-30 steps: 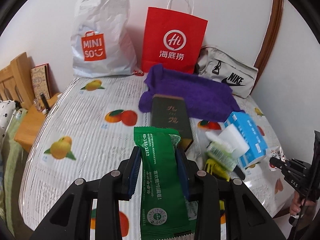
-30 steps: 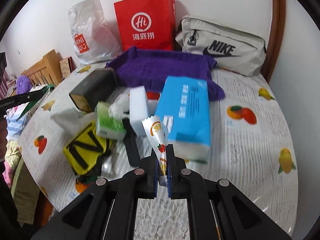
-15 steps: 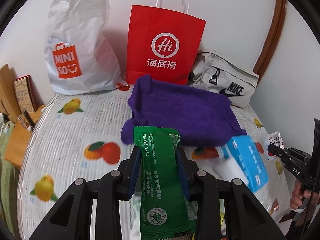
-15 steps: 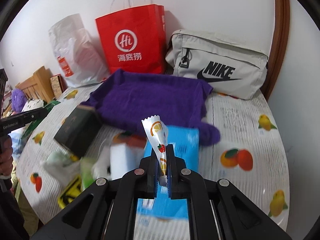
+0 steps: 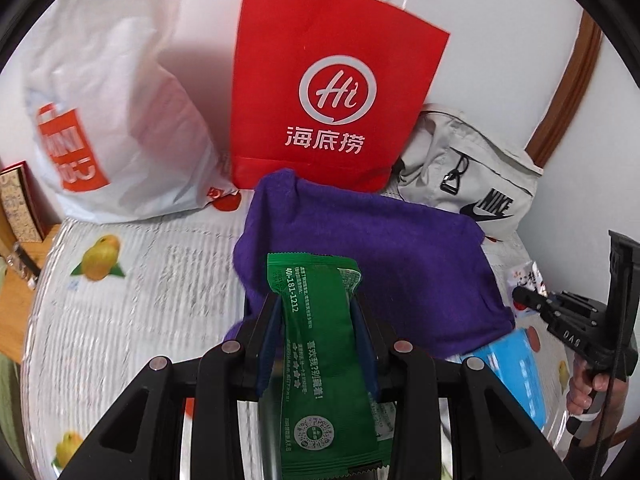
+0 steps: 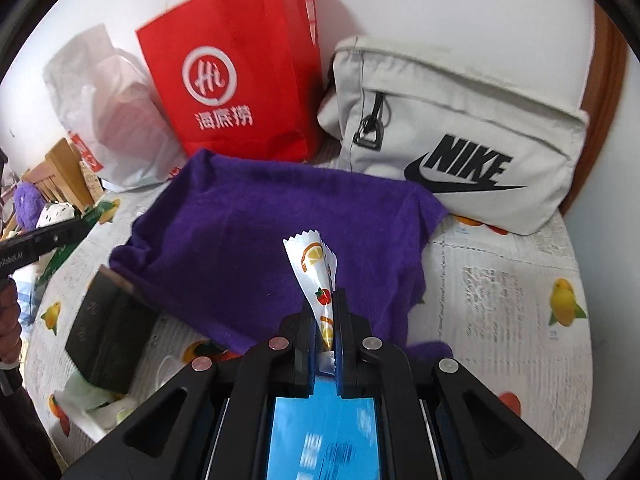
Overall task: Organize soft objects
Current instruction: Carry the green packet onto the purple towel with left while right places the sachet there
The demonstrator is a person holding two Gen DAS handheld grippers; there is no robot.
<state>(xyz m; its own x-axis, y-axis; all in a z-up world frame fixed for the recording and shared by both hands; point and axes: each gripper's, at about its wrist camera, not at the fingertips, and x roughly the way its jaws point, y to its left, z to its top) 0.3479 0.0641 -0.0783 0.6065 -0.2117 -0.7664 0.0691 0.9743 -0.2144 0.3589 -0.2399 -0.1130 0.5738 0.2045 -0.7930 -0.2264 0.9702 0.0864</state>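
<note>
My left gripper [image 5: 318,310] is shut on a green snack packet [image 5: 320,360], held above the near edge of a purple towel [image 5: 380,252]. My right gripper [image 6: 323,300] is shut on a white fruit-print sachet [image 6: 316,276], also over the purple towel [image 6: 260,240]. The right gripper with its sachet shows at the right of the left wrist view [image 5: 532,296]. A red Hi paper bag [image 5: 332,88] [image 6: 236,84], a white Miniso plastic bag [image 5: 108,120] and a grey Nike pouch [image 6: 460,136] stand at the back by the wall.
A blue tissue pack [image 6: 324,436] [image 5: 516,368] lies under my right gripper. A dark box [image 6: 108,336] and crumpled white-green wrappers [image 6: 96,400] lie at the left. The fruit-print tablecloth [image 6: 520,300] covers the table. Wooden furniture [image 5: 24,216] stands at the left.
Both grippers have moved forward toward the towel and the bags, each keeping its packet. The bags and pouch now look larger and closer.
</note>
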